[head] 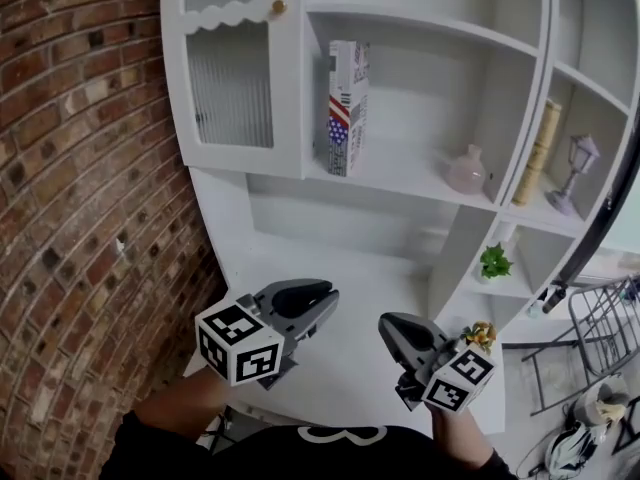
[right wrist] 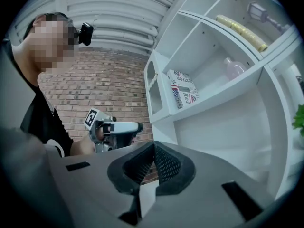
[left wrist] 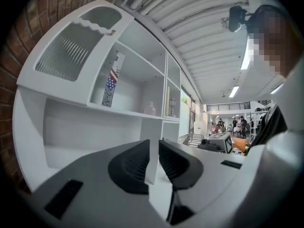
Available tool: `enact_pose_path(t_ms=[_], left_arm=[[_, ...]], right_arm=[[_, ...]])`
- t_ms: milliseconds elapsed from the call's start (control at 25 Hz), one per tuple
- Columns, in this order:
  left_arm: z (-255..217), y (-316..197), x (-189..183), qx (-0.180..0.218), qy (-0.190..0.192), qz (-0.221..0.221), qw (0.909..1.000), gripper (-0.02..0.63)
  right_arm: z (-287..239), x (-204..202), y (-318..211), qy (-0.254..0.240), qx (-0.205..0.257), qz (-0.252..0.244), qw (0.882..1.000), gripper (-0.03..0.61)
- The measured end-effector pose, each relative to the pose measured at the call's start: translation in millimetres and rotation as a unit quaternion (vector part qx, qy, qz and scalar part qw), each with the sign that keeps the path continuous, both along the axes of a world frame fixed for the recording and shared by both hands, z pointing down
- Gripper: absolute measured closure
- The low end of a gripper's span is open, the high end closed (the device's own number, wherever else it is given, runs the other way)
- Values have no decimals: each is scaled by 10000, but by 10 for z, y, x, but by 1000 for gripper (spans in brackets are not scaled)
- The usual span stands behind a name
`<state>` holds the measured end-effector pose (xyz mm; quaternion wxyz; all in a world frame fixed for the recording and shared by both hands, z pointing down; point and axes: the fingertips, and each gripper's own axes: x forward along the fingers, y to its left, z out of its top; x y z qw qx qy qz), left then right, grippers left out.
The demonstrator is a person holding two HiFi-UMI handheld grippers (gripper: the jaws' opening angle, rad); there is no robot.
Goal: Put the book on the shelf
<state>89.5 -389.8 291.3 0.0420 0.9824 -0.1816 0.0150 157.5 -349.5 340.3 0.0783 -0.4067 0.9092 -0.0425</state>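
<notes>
While the book [head: 347,108] stood upright on the white shelf [head: 400,173], long axis vertical and a narrow edge facing out, the head view showed a pink vase [head: 466,170] sharing its compartment, well apart. The next compartment held a leaning yellow roll [head: 540,153] and a lilac lantern [head: 575,173]; a green plant [head: 494,262] sat lower. The left tongs [head: 322,296] and right tongs [head: 386,326] hovered over the bench [head: 350,368]. The left gripper view showed its tongs slightly parted and empty. The right gripper view showed its tongs clenched on nothing.
</notes>
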Motion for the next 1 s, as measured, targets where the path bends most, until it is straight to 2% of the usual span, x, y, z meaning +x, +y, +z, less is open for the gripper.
enact_pose_path(t_ms=[120, 320, 520, 720, 1000], left_arm=[[236, 186, -84, -58, 104, 146, 9998, 608], [444, 384, -252, -398, 631, 199, 9970, 610], [580, 485, -500, -662, 1048, -41, 9923, 609], [613, 547, -550, -824, 1072, -55, 9908, 609], [601, 692, -551, -756, 866, 100, 9933, 609]], right_arm=[[117, -90, 11, -169, -167, 24, 9997, 581], [212, -255, 101, -390, -294, -42, 9988, 578], [258, -451, 268, -185, -245, -144, 9994, 572], [230, -490, 381, -364, -244, -100, 9990, 571], [237, -568, 425, -216, -145, 23, 9997, 571]])
